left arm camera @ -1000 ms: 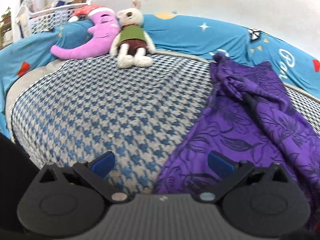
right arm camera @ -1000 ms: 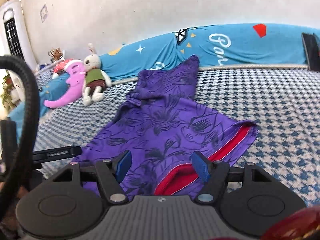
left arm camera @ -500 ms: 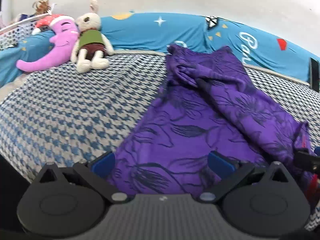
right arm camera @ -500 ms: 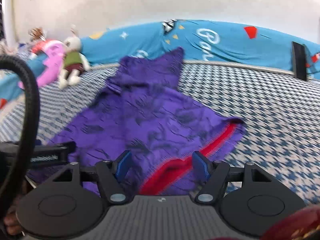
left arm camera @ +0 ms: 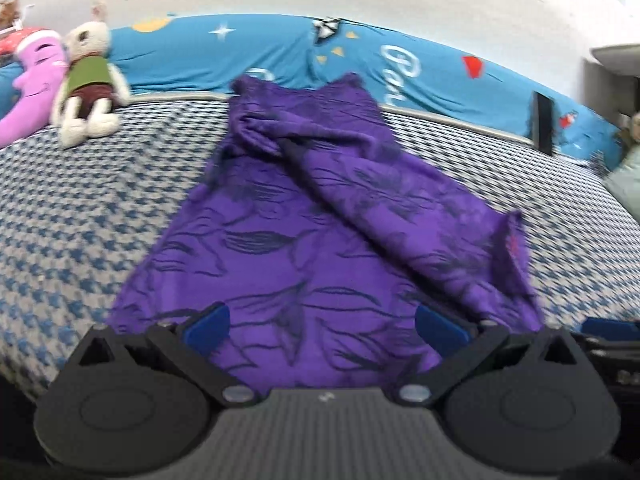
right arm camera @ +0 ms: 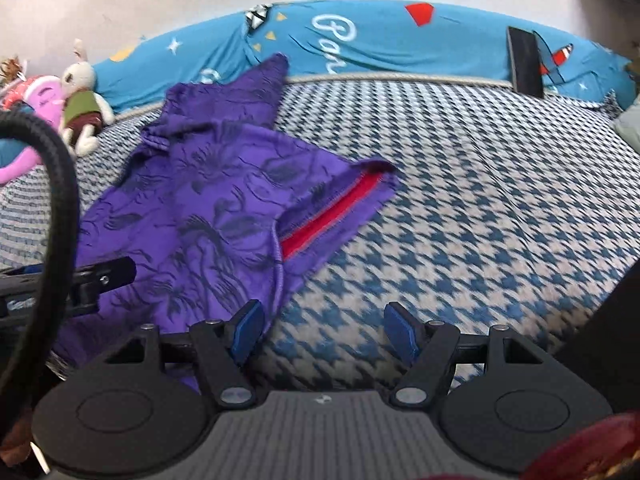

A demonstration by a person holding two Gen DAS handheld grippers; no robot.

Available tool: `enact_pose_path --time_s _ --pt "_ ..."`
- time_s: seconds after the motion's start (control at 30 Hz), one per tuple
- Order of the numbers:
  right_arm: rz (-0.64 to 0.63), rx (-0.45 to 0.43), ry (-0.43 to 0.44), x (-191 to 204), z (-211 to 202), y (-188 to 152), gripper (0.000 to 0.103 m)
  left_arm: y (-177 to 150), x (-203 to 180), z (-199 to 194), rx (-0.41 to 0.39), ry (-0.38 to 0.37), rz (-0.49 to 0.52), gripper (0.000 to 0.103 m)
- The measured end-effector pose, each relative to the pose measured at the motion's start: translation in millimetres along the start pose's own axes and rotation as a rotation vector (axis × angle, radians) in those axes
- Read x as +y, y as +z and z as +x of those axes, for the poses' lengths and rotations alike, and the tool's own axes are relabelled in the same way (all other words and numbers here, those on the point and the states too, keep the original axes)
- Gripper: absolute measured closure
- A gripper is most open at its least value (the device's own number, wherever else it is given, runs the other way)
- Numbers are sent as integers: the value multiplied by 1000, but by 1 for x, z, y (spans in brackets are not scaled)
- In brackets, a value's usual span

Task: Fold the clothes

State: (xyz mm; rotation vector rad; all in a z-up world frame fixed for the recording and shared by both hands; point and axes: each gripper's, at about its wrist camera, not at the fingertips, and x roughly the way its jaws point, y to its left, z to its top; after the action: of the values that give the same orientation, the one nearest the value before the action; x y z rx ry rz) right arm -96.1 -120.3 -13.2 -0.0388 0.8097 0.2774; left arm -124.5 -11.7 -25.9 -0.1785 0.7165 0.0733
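A purple garment (left arm camera: 320,240) with a dark leaf print lies lengthwise on the blue-and-white houndstooth bed (left arm camera: 80,200), its right side folded over itself. In the right wrist view the same purple garment (right arm camera: 208,208) shows a red inner band (right arm camera: 332,216) at its right hem. My left gripper (left arm camera: 322,326) is open, hovering over the garment's near hem with cloth below both blue pads. My right gripper (right arm camera: 324,330) is open too, at the garment's near right edge; its left pad is over cloth, its right pad over bare bed.
A white rabbit toy (left arm camera: 90,88) and a pink moon cushion (left arm camera: 24,92) lie at the far left. A blue bolster (right arm camera: 360,48) runs along the wall, with a dark phone-like slab (right arm camera: 524,62) leaning on it. A black cable (right arm camera: 60,208) curves by the left.
Both grippers swung right across the bed: the left now sits centred over the garment's near hem, the right shifted off it to its right edge. Both stayed open.
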Motion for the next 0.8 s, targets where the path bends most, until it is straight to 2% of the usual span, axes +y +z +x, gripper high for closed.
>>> enact_pose_path --time_s 0.13,0.27,0.4,0.5,0.63,0.8 --pt "70 20 -25 -11 0 0 36 -3 -11 -1 12 -59 31 0" --pt "135 -47 47 -22 -7 9 36 -9 -24 1 29 -94 82 0" --pt "189 -94 81 -30 -3 22 36 -15 -37 0 40 -133 137 0" --pt "256 -117 120 -36 8 35 36 -21 -47 4 65 -148 183 0" --pt "297 -145 133 -42 32 57 35 -27 -56 6 70 -125 229 0" --pt "306 -155 105 -49 64 75 35 -23 -49 4 76 -154 191 0"
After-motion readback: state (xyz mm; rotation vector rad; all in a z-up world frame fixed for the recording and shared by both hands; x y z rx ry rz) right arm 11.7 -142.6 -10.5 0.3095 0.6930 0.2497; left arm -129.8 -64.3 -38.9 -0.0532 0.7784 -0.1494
